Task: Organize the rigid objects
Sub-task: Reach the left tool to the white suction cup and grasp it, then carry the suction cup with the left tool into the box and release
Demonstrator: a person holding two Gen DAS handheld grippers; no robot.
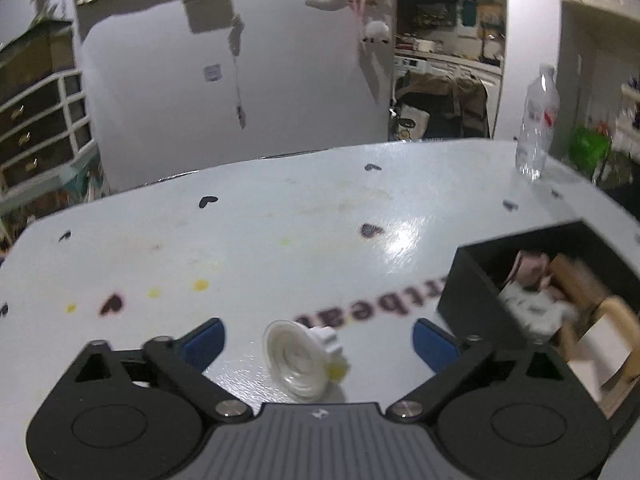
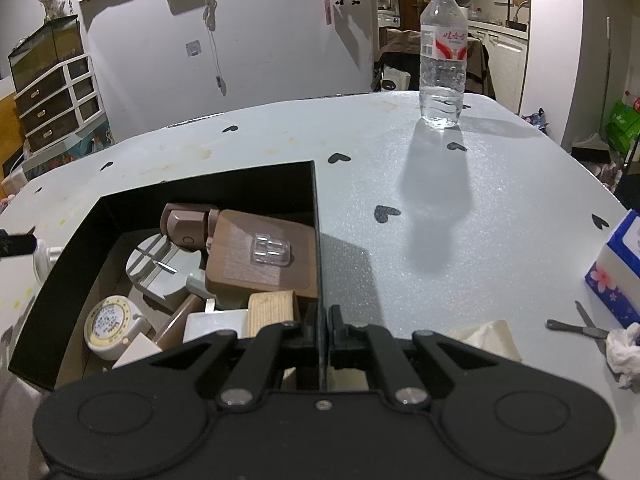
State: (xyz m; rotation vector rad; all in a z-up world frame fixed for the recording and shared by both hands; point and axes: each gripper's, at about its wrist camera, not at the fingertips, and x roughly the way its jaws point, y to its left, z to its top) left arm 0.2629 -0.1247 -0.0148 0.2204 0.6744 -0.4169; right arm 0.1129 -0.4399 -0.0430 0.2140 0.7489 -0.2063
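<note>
A clear plastic suction cup with a white and yellow stem [image 1: 304, 358] lies on the pale table between the open blue fingers of my left gripper [image 1: 318, 338]. A black box [image 1: 472, 292] stands to its right, holding several wooden and plastic pieces. In the right wrist view the same black box [image 2: 316, 216] holds a brown pad, a grey disc, a round tape measure [image 2: 110, 326] and wooden blocks. My right gripper [image 2: 322, 326] is shut on the box's right wall near its front corner.
A water bottle [image 2: 442, 52] stands at the table's far right; it also shows in the left wrist view [image 1: 538, 120]. A blue and white tissue pack [image 2: 622, 264], small scissors [image 2: 584, 326] and a crumpled tissue [image 2: 626, 352] lie at the right edge.
</note>
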